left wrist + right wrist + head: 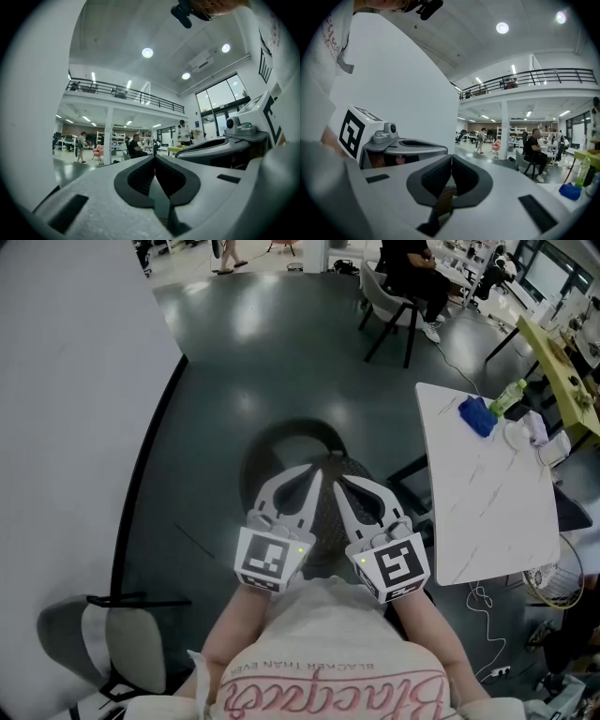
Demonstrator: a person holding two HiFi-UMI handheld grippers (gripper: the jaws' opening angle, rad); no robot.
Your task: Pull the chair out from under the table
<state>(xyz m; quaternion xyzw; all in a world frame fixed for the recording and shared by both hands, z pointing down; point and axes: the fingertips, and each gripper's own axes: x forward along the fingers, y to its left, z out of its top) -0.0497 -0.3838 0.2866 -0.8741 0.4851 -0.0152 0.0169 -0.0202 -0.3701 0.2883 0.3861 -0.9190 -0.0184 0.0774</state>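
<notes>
Scene, head view: dark grey floor (244,334) takes up most of the frame, with a white wall (66,427) along the left side.

White table (478,493) stands at right, its long edge running away from the person.

Chair (291,432): dark, with a round back, on open floor directly below the two grippers and just left of the table's near corner. It shows beside the table rather than beneath the top. The grippers cover its seat and hide how close it comes to the table edge.

Second chair (112,643), grey and white, sits at lower left near the wall, well apart from the first. A seated person (412,273) is at the far end of the room.

Left gripper (316,469): held level over the chair, jaws closed tip to tip. Its own view shows nothing between the pads.

Right gripper (339,481): just beside the left, also over the chair, jaw tips meeting. In its own view a brownish textured patch shows in the gap behind the pads; it cannot be identified.

Neither gripper visibly touches the chair.

On the far end of the tabletop: a blue object (477,415) and a green bottle (509,397) close together.
</notes>
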